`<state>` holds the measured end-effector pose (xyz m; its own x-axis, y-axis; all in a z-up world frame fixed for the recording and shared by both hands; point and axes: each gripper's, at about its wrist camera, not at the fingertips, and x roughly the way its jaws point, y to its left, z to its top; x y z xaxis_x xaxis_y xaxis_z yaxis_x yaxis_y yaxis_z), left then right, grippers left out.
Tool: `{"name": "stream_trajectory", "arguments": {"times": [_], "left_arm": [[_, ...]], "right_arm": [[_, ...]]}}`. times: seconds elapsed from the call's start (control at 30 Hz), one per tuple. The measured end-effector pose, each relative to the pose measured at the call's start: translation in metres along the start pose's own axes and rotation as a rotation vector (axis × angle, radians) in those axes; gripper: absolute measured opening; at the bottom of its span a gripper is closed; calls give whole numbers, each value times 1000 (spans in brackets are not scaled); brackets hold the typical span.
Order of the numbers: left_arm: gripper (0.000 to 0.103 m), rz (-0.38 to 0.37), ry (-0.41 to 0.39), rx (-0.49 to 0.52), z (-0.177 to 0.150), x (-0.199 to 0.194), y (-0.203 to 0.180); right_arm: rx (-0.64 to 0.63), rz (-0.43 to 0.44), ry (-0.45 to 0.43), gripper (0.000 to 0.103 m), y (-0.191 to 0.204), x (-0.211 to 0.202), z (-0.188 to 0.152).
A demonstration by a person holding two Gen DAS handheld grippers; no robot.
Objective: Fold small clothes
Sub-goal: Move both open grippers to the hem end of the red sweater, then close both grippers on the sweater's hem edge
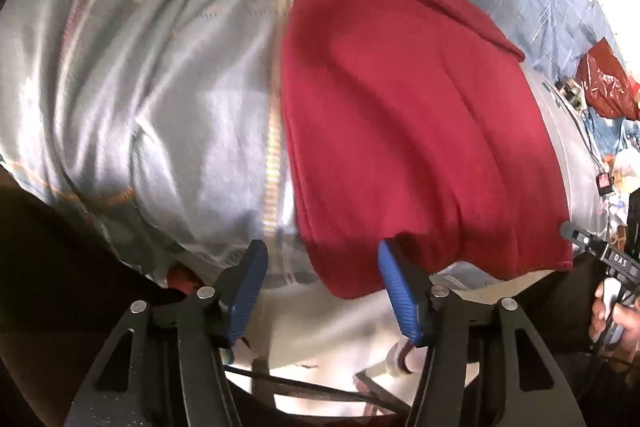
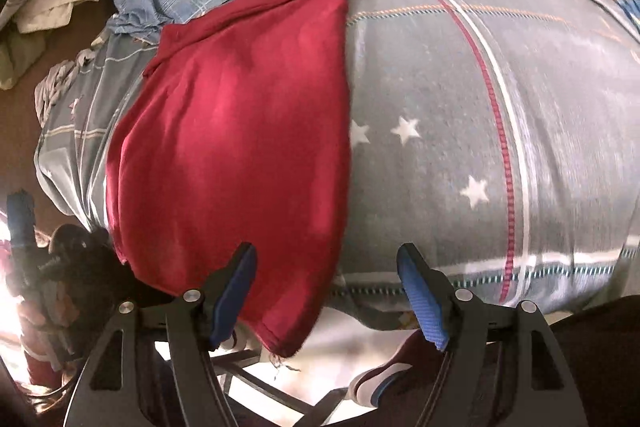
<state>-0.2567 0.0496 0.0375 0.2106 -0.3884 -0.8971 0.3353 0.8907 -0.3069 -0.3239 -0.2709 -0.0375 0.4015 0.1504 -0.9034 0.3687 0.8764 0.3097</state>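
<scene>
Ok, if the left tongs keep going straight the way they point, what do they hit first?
Probably the near hem of the dark red knit garment, between the open left tongs; the grey checked bedcover lies under it. Depth is unclear.

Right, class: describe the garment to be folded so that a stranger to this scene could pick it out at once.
Start from the bed, covered by a grey checked quilt with white stars. On the quilt, with its near hem hanging over the bed's edge, lies the red garment, spread fairly flat. It is the only plain, deep red cloth there; the bedding around it is grey or blue and patterned.
</scene>
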Motion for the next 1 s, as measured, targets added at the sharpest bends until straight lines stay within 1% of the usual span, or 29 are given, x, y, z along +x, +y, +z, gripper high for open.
{"name": "stream_trajectory", "arguments": {"times": [0.23, 0.4, 0.47, 0.5, 0.53, 0.57, 0.6, 0.63, 0.67, 0.7, 0.77, 0.8, 0.83, 0.87, 0.93, 0.97, 1.0], "left_arm": [[57, -6, 11, -54, 8, 20, 4], [58, -26, 22, -81, 7, 27, 9], [57, -65, 23, -92, 3, 24, 11], [54, -79, 23, -94, 3, 24, 11], [49, -81, 25, -93, 3, 24, 12], [46, -80, 30, -88, 4, 25, 12], [42, -80, 33, -87, 4, 27, 12], [40, -79, 34, -86, 5, 28, 13], [39, -75, 34, -87, 5, 30, 13], [36, -77, 34, -91, 4, 30, 13], [30, -86, 31, -103, 2, 30, 13], [24, -92, 28, -103, 2, 29, 13], [20, -92, 22, -100, 1, 29, 14], [19, -93, 20, -95, 0, 28, 14], [18, -93, 18, -86, -2, 26, 15], [17, -95, 18, -87, -2, 26, 15], [12, -99, 15, -87, -3, 25, 15]], "right_arm": [[24, 28, 14, 74, -9, 0, -4], [18, 35, 46, 74, -10, 3, -11], [-9, 36, 71, 74, -4, 7, -14], [-25, 33, 72, 73, -1, 7, -14], [-42, 38, 67, 73, 3, 6, -15], [-56, 51, 58, 69, 7, 5, -15], [-70, 69, 51, 63, 8, 4, -14], [-78, 76, 48, 59, 10, 4, -13], [-80, 76, 46, 51, 11, 5, -12], [-71, 75, 40, 40, 11, 6, -11], [-34, 90, 21, 32, 6, 7, -9], [-25, 101, 18, 31, 6, 9, -9], [-24, 105, 17, 31, 6, 9, -9], [-29, 105, 16, 31, 6, 8, -9], [-30, 115, 16, 35, 7, 9, -9], [-23, 118, 16, 35, 6, 9, -8], [-22, 115, 15, 35, 10, 11, -7]]}}
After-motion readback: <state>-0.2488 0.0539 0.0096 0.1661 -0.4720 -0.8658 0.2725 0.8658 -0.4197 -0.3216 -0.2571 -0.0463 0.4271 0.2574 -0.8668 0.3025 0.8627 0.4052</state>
